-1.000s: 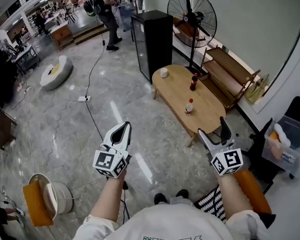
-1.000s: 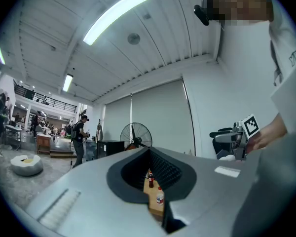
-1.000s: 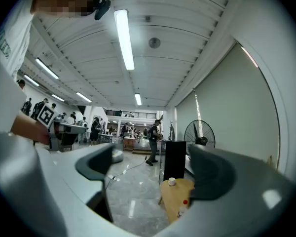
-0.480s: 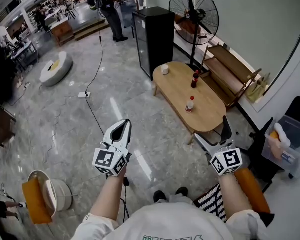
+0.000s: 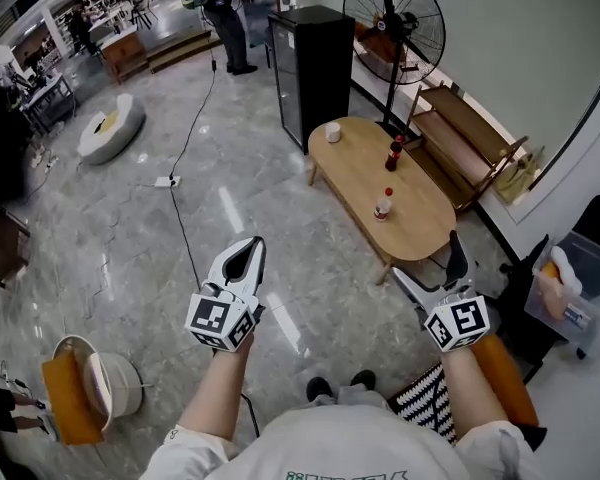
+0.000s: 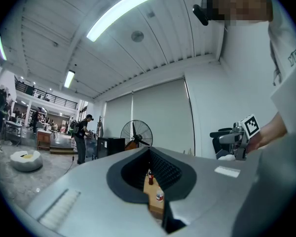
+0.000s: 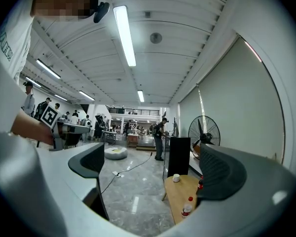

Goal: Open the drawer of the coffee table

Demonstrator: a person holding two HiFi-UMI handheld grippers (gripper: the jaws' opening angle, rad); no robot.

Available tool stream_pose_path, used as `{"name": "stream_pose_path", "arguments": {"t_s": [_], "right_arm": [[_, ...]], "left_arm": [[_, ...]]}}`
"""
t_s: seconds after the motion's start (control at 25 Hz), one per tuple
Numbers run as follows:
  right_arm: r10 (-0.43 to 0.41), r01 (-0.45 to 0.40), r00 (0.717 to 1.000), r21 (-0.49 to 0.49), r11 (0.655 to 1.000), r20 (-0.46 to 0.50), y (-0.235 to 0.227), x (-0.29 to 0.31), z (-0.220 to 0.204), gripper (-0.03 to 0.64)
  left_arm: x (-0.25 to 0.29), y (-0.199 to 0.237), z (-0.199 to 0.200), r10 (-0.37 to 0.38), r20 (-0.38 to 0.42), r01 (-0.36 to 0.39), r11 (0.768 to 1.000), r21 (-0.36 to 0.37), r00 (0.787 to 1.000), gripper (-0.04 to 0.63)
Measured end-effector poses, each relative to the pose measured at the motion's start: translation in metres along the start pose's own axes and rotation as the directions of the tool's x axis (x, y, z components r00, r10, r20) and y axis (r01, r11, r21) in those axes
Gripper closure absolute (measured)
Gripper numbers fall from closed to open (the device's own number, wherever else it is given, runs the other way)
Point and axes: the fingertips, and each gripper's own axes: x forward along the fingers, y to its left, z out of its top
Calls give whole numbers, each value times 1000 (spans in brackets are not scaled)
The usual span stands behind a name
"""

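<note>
The oval wooden coffee table (image 5: pixel 365 173) stands ahead and to the right, well beyond both grippers. On it are a dark bottle (image 5: pixel 394 154), a red-capped bottle (image 5: pixel 383 205) and a white cup (image 5: pixel 332 133). No drawer front shows in any view. My left gripper (image 5: pixel 250 247) hovers over the floor left of the table, shut and holding nothing. My right gripper (image 5: pixel 430 259) hangs near the table's near end with its jaws wide open and nothing between them. The right gripper view shows the table (image 7: pixel 180 196) between its fingers (image 7: pixel 91 163). In the left gripper view the table (image 6: pixel 151 190) peeks through the shut fingers.
A black cabinet (image 5: pixel 310 68) and a standing fan (image 5: pixel 395 18) stand beyond the table, with a wooden rack (image 5: pixel 470 148) along the wall. A cable (image 5: pixel 185 158) runs across the floor to a power strip (image 5: pixel 166 181). There is a round white seat (image 5: pixel 110 133) far left and a plastic bin (image 5: pixel 580 288) at right.
The right gripper's jaws have spread wider. Both hands stay nearly where they were, and the head view has tilted slightly.
</note>
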Motion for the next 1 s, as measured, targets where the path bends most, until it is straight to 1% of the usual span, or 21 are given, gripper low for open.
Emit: {"name": "stream_pose_path", "arguments": {"t_s": [0.28, 0.52, 0.64, 0.84, 1.0], "right_arm": [[-2, 2, 1000, -6, 1000, -6, 8, 12, 0, 28], [-7, 7, 1000, 9, 1000, -7, 17, 19, -8, 28], [5, -5, 1000, 8, 1000, -24, 20, 29, -12, 28], [30, -29, 999, 20, 999, -36, 21, 58, -20, 28], [68, -67, 997, 30, 997, -37, 25, 97, -27, 28]], "left_arm": [[3, 14, -8, -5, -2, 5, 1000, -14, 1000, 597], [3, 26, -17, -13, -13, 13, 1000, -21, 1000, 596], [7, 34, -21, -8, -18, 7, 1000, -28, 1000, 597], [16, 52, -28, 7, -31, -8, 999, -32, 1000, 596], [27, 78, -35, 36, -43, -37, 999, -30, 998, 596]]}}
